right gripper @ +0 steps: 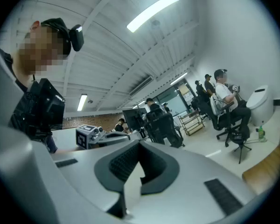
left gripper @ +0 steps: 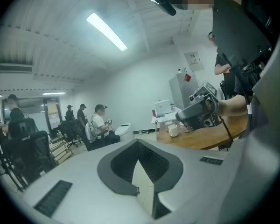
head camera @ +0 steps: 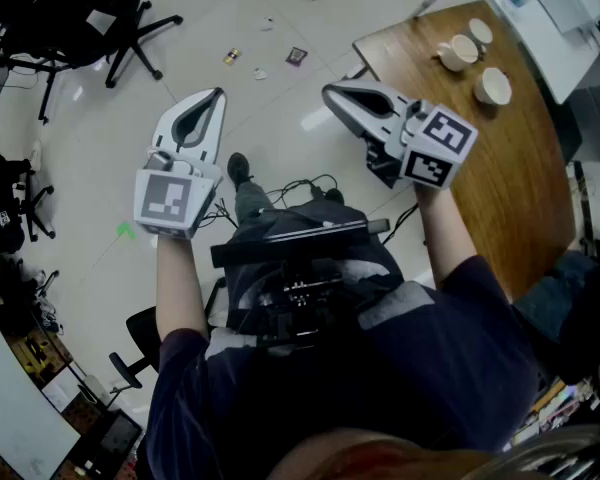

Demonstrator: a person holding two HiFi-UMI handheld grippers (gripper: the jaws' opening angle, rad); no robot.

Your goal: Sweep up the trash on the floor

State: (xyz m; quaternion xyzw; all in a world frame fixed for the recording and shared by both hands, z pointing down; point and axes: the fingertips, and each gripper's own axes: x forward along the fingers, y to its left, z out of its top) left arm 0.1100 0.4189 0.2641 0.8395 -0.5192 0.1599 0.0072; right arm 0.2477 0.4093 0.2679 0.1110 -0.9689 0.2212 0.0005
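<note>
Looking down past dark chest rig [head camera: 300,293], closest to lens. Holding left gripper [head camera: 216,94] out well left of wooden table [head camera: 510,178], jaws pressed together, pinching nothing. Holding right gripper [head camera: 330,91] just off the table's near-left edge, jaws likewise pressed together and empty. Carrying both raised over floor [head camera: 270,118], probably as a neutral ready pose, with no broom or dustpan in either. Spotting trash scraps [head camera: 296,56] lying scattered on the floor, left of the table's far corner and ahead of both gripper tips, well apart from them, unswept. Noting cups [head camera: 458,52] sitting at the table's far end, likely irrelevant to the job.

Switching to left gripper view: seeing dark pads [left gripper: 154,164] meeting at the tip, nothing caught between. Catching the right gripper side-on in front of the table, so apparently pointing both roughly the same way. Finding no trash here; aiming too high to show the floor by the table.

Switching to right gripper view: seeing pads [right gripper: 121,164] closed on each other, nothing held. Picking out the left gripper on the side away from the table, with the table's edge at lower right. Judging sweeping as not begun; probably needing a sweeping tool first, then opening jaws to take it.
</note>
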